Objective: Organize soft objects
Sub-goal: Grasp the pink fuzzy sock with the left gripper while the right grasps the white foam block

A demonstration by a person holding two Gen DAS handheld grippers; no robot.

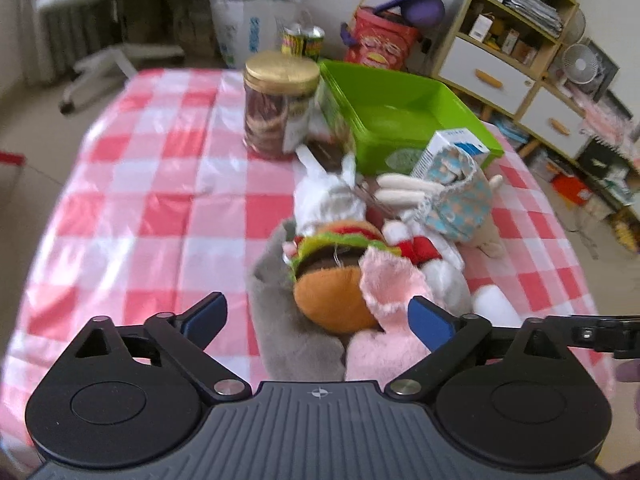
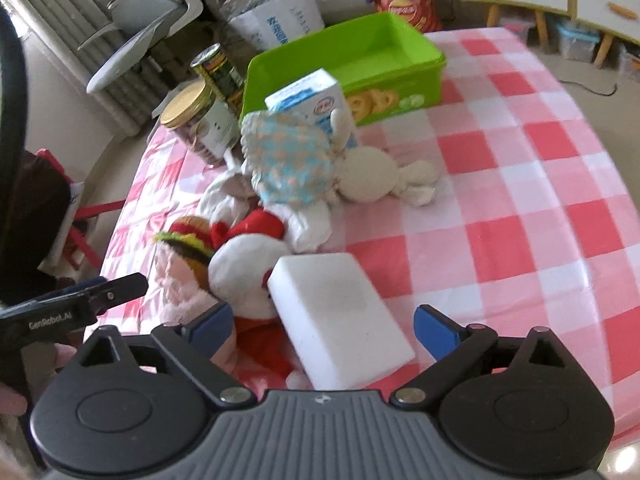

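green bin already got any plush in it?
No, in the right wrist view the green bin shows a bare floor, and the plush toys, like the burger plush, still lie on the checked tablecloth.

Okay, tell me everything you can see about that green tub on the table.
The green tub is a bright lime, rectangular container that looks like plastic, with a rolled rim and no lid. It stands upright at the far side of the checked tablecloth, and what shows of its inside looks empty. Its side wall carries printed biscuit pictures. A milk carton stands right in front of it, and a gold-lidded jar stands close beside one end; contact is unclear. Neither gripper touches it.
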